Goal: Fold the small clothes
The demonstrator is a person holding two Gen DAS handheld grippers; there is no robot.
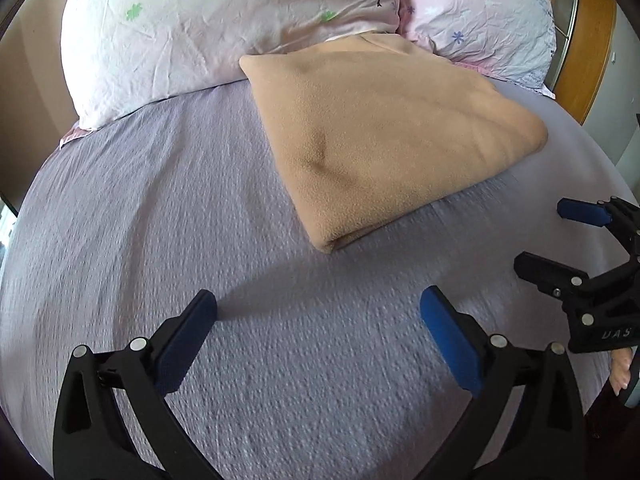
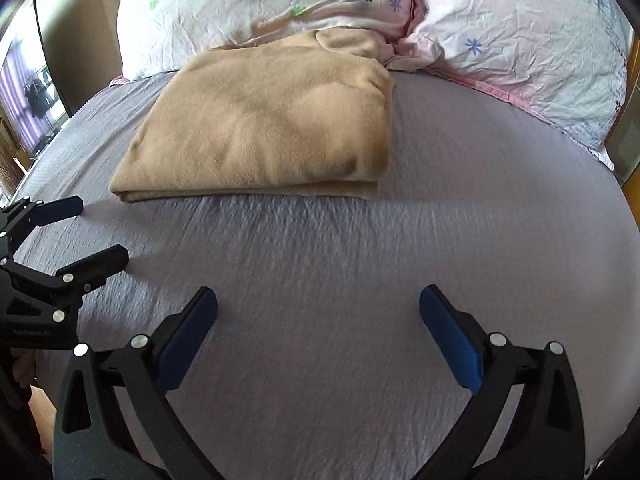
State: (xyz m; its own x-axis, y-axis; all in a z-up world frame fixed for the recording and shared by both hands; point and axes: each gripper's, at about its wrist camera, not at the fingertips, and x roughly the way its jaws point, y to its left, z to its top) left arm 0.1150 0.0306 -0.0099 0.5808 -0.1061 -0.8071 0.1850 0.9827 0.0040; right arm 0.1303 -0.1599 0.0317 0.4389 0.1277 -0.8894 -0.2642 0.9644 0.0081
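The tan fleece garment [image 2: 264,124], folded into a thick soft rectangle, lies on the lilac textured bedsheet [image 2: 360,280] toward the head edge of the bed, its far end touching the pale floral pillows [image 2: 280,4]. It lies ahead of both tools, apart from each: the left gripper [image 1: 318,320] has it ahead and to its right, the right gripper [image 2: 318,320] ahead and slightly left, so neither looks clearly nearer. Its long axis seems to run toward the pillows, with a layered edge facing the fingers. Both grippers hang over bare sheet with fingers spread wide and nothing between them. The right view shows the stacked layers along the near edge; the left view shows instead one near corner and a wooden headboard [image 1: 588,48] behind the pillows.
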